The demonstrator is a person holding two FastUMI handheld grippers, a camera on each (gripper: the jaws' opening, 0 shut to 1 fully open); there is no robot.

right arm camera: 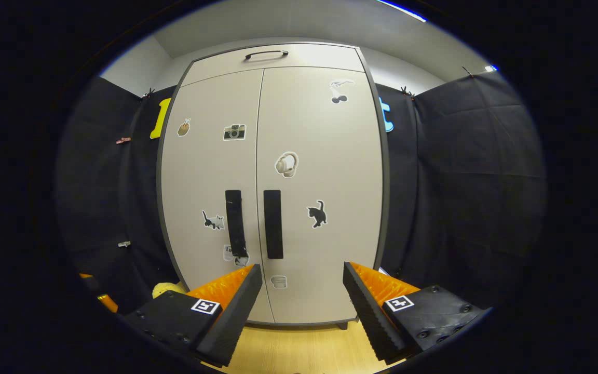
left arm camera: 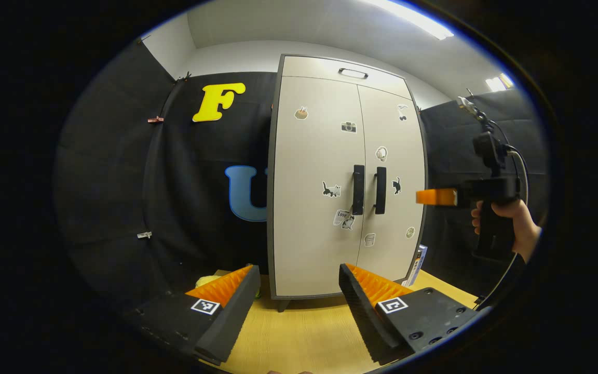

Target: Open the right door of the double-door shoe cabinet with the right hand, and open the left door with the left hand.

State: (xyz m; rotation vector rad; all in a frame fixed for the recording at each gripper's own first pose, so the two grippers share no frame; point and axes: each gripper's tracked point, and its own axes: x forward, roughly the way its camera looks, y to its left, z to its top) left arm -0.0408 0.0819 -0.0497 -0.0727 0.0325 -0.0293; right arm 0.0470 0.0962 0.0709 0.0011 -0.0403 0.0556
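Right hand-held gripper [right arm camera: 302, 301] gapes wide, empty, facing the pale-grey double-door shoe cabinet [right arm camera: 299, 119]. Left hand-held gripper [left arm camera: 299, 306] likewise. Rigid hinged doors should swing lightly; grasp each black vertical bar handle [right arm camera: 273, 224] mid-length.

The small stickers [left arm camera: 331, 189] on the shoe cabinet [left arm camera: 314, 218] doors were too small to make out in detail. A yellow object [right arm camera: 166, 288] beside the cabinet base was partly hidden behind the right gripper [right arm camera: 303, 306] finger in the right gripper view. In the left gripper view, a flat item [left arm camera: 417, 266] stood wedged behind the cabinet's far edge, mostly hidden. The hand [left arm camera: 506, 221] on the other gripper was cut off at the wrist by the view's edge.
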